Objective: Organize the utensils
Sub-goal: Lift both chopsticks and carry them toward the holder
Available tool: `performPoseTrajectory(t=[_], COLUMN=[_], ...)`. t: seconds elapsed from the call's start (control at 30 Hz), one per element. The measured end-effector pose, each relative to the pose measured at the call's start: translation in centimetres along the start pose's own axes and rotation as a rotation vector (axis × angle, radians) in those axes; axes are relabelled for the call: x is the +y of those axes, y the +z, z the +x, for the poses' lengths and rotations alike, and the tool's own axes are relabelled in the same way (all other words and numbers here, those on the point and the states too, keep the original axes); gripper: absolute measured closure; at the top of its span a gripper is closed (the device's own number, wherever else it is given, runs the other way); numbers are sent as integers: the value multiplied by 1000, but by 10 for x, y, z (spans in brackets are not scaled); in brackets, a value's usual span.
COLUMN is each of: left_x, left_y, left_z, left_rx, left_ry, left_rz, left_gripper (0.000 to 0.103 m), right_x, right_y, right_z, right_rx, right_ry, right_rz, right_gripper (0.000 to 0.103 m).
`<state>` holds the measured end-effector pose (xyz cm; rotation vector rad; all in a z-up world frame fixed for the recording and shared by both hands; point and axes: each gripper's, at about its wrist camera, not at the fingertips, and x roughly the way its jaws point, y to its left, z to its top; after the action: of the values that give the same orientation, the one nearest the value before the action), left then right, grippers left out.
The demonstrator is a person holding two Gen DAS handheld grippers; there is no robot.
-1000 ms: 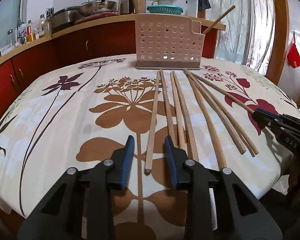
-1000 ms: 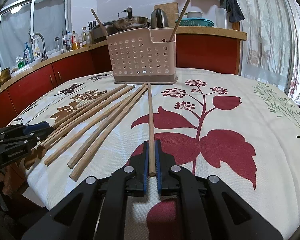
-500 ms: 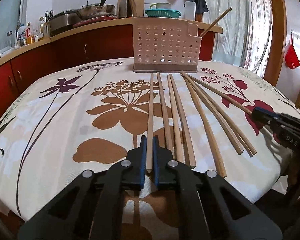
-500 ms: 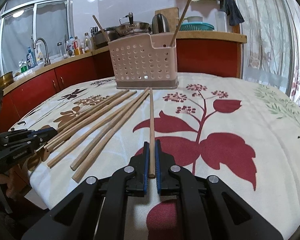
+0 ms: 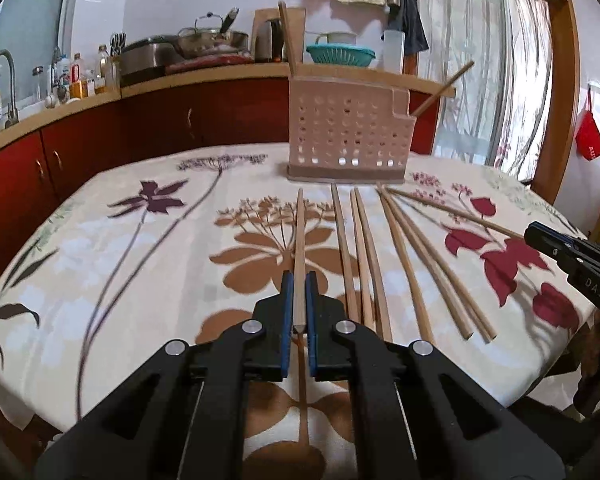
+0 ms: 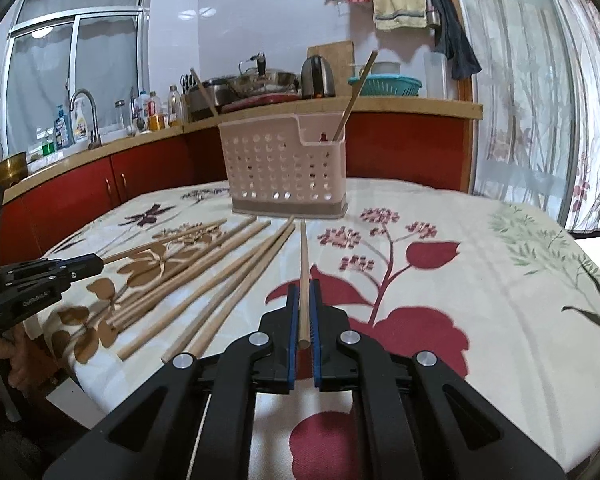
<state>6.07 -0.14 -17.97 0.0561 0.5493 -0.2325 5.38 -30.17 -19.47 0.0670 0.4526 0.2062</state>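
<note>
White letters reading "DAS" stand on the black body of the right gripper (image 5: 540, 238), seen at the edge of the left wrist view. The left gripper (image 6: 90, 266) carries a small white word in the right wrist view, too blurred to read with certainty. Labels on the bottles (image 6: 74, 124) by the sink are illegible.

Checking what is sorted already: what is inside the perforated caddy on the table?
Two wooden sticks lean out of the caddy: one at its right end, one at its left. Their lower ends are hidden.
</note>
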Motion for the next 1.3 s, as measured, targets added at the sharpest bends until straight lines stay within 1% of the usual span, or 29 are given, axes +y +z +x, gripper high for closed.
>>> performPoseTrajectory(t=[0.3,0.63,0.93,1.2,1.3], left_x=[2,10,23,26,26], left_y=[18,42,72,81,90], left_z=[-28,-44,-46,-39,-36], left_rx=[-71,-116,-137,-135,-140], left_ry=[14,22,35,37,38], left_rz=[9,7,-5,1,7], left_gripper=[96,96,96,96,96], right_x=[5,9,8,7,6], right_y=[27,59,87,101,110], right_z=[-24,-33,-25,-13,-5], right_rx=[-93,-164,-215,-236,-244], right_ry=[-15,-12,-4,4,3], right_rz=[-24,-32,-30,-35,-34], right_gripper=[97,97,97,97,97])
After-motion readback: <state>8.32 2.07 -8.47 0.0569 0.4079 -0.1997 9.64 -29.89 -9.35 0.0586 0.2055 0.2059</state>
